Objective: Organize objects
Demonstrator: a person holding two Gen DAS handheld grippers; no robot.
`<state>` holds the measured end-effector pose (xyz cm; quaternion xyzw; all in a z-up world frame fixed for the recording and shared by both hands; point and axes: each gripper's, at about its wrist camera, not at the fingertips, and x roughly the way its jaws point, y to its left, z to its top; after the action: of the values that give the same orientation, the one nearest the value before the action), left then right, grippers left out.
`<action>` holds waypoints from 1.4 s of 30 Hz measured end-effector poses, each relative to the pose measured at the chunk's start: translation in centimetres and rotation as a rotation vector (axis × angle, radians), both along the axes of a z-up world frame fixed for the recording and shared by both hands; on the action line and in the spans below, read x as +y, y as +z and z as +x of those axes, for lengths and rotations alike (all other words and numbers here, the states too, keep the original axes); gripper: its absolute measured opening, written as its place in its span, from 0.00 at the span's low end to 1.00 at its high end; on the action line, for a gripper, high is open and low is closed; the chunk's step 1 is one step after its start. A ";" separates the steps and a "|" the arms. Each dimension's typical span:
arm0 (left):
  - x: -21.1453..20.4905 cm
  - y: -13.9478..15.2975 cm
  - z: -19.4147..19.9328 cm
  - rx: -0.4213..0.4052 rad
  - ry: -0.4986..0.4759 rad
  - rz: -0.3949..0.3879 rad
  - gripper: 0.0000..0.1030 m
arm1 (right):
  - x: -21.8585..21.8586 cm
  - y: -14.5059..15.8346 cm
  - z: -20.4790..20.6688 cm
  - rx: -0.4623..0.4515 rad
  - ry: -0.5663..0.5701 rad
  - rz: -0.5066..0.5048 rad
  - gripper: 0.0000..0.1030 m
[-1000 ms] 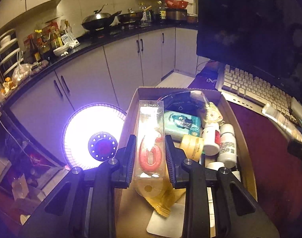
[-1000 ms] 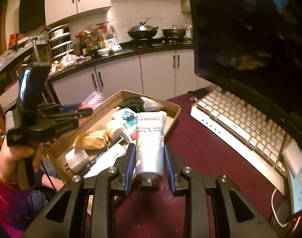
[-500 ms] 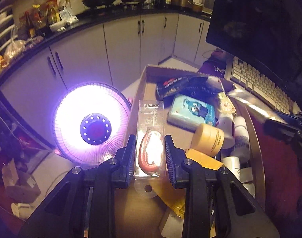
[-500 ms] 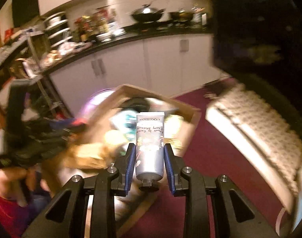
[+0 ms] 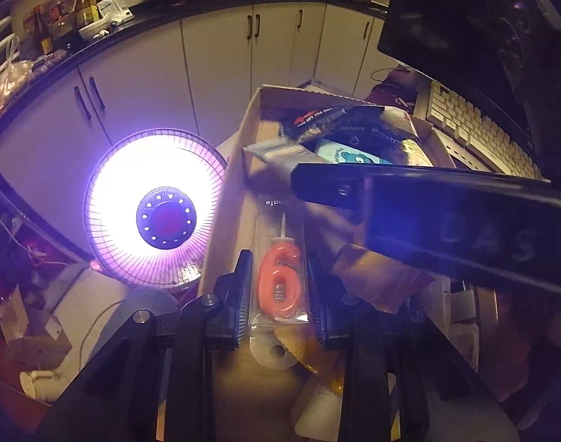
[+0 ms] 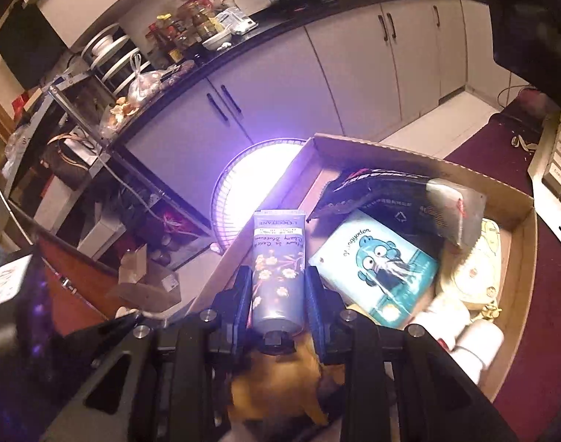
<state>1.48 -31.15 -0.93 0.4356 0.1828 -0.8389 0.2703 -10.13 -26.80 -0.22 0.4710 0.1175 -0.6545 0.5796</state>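
Note:
My left gripper (image 5: 278,287) is shut on a clear pack holding a red number-six candle (image 5: 279,280), low over the near left part of an open cardboard box (image 5: 229,184). My right gripper (image 6: 278,291) is shut on a blue floral hand cream tube (image 6: 278,261), cap toward me, above the box's left wall (image 6: 277,199). In the left wrist view the right gripper's dark body (image 5: 446,217) crosses above the box and hides its middle. The tube's tail (image 5: 277,154) pokes out beyond it. The box holds a teal cartoon pack (image 6: 376,269), a black foil bag (image 6: 383,191) and white bottles (image 6: 472,335).
A glowing round heater (image 5: 162,213) stands on the floor just left of the box. A white keyboard (image 5: 479,132) and a dark monitor (image 5: 475,48) lie to the right on the dark red table (image 6: 545,316). White kitchen cabinets (image 6: 317,84) run behind.
My right gripper has swung left with the tube, from the table beside the box to over it, and now crosses the left wrist view. My left gripper has tipped down and sunk slightly with the candle pack.

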 end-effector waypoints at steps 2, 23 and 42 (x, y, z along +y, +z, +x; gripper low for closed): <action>0.1 0.0 0.0 0.000 0.005 -0.002 0.27 | 0.7 0.1 0.1 -0.001 -0.003 -0.023 0.30; 7.4 5.7 1.8 0.134 0.114 -0.299 0.77 | 20.3 5.3 1.0 0.194 -0.210 -0.246 0.80; 12.2 7.7 2.8 0.246 0.111 -0.253 0.77 | 26.7 2.7 4.6 0.314 -0.193 -0.216 0.81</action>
<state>4.25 -18.94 6.72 0.2813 0.1315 -0.8859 0.3445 -5.49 -0.11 2.52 0.3073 0.0898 -0.7812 0.5359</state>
